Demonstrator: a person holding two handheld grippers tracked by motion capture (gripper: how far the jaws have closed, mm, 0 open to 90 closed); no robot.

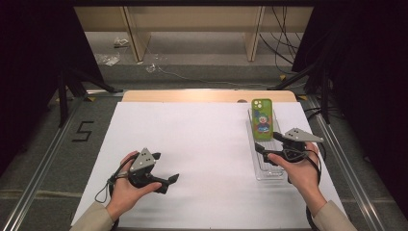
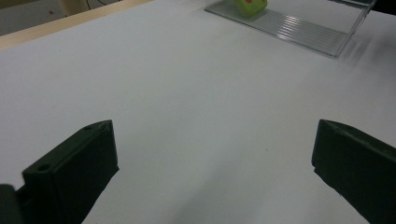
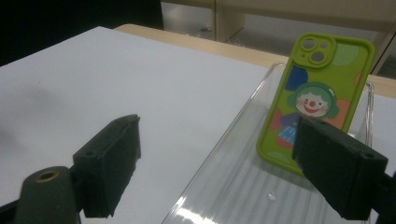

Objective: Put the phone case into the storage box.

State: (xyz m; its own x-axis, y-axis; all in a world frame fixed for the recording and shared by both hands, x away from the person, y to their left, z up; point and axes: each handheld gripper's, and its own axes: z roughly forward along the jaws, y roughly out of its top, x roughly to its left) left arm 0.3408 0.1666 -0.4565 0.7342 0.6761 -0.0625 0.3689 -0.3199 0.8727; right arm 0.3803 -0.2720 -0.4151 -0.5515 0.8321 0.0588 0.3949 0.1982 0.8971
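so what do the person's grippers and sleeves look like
Both the left gripper and right gripper are black, each topped with a grey three-cornered plate. Their fingers are blocky, matte black, with small holes. Thin black cables loop from each. The sleeves are beige.

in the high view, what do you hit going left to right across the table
left gripper with its jaws apart over the white sheet → clear tray with the green phone case propped up at its far end → right gripper, jaws apart over the tray
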